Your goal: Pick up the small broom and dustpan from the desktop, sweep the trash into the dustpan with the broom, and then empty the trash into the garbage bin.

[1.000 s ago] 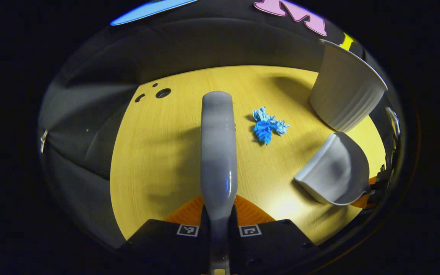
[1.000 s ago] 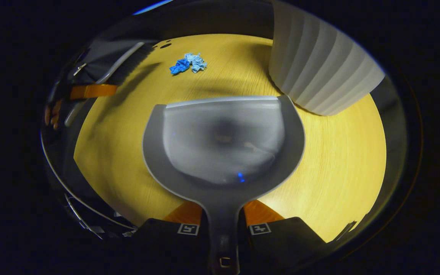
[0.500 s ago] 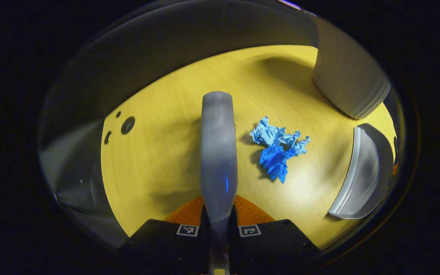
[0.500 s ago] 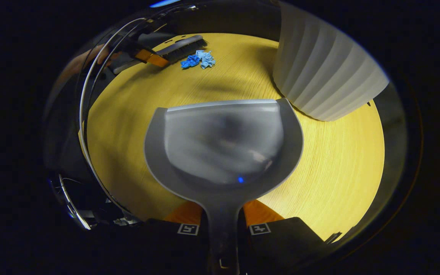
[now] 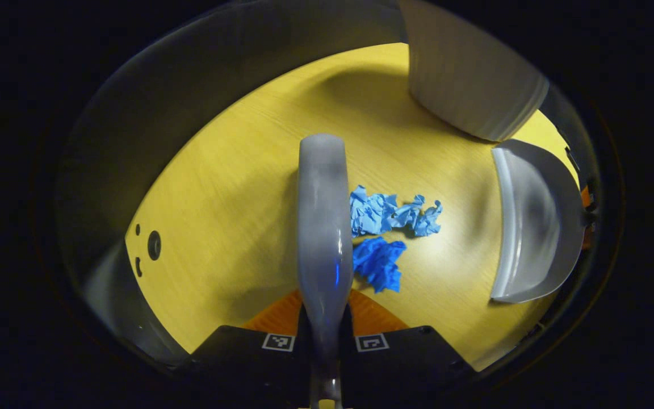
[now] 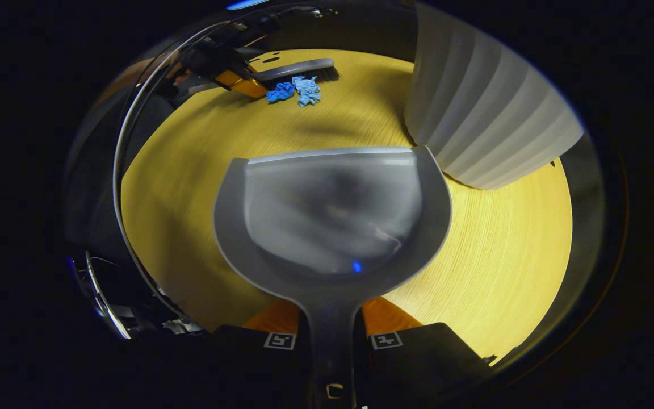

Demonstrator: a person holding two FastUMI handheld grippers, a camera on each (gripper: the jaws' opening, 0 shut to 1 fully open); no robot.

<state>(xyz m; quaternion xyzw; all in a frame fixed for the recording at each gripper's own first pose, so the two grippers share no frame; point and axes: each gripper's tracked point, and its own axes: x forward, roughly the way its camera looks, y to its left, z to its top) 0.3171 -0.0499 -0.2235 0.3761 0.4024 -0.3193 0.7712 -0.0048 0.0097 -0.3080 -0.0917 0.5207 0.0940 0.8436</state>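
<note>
While I hold my left gripper (image 5: 325, 335) closed on the handle of the broom (image 5: 322, 227), both fingers pressing it at the bottom centre of the left gripper view, the broom's grey back runs straight up the middle of the frame over the yellow table (image 5: 236, 204). Just to the right of the broom lie the crumpled blue paper scraps (image 5: 386, 227), a lighter piece above a darker one, touching or nearly touching the broom's side; I cannot tell which. Further right in that view the dustpan (image 5: 531, 221) shows with its open mouth toward the scraps, and the white ribbed bin (image 5: 463, 85) stands at the upper right, just above the dustpan. My right gripper (image 6: 331, 341) is clamped on the dustpan's handle at the bottom centre of the right gripper view, and the grey pan (image 6: 332, 221) spreads across the middle of that frame with its front lip toward the top. At the upper left of that view I see the broom (image 6: 298, 69) behind the scraps (image 6: 296, 91), with my left gripper (image 6: 236, 79) holding it. The bin (image 6: 486, 125) takes the upper right, close beside the pan's right corner.
</note>
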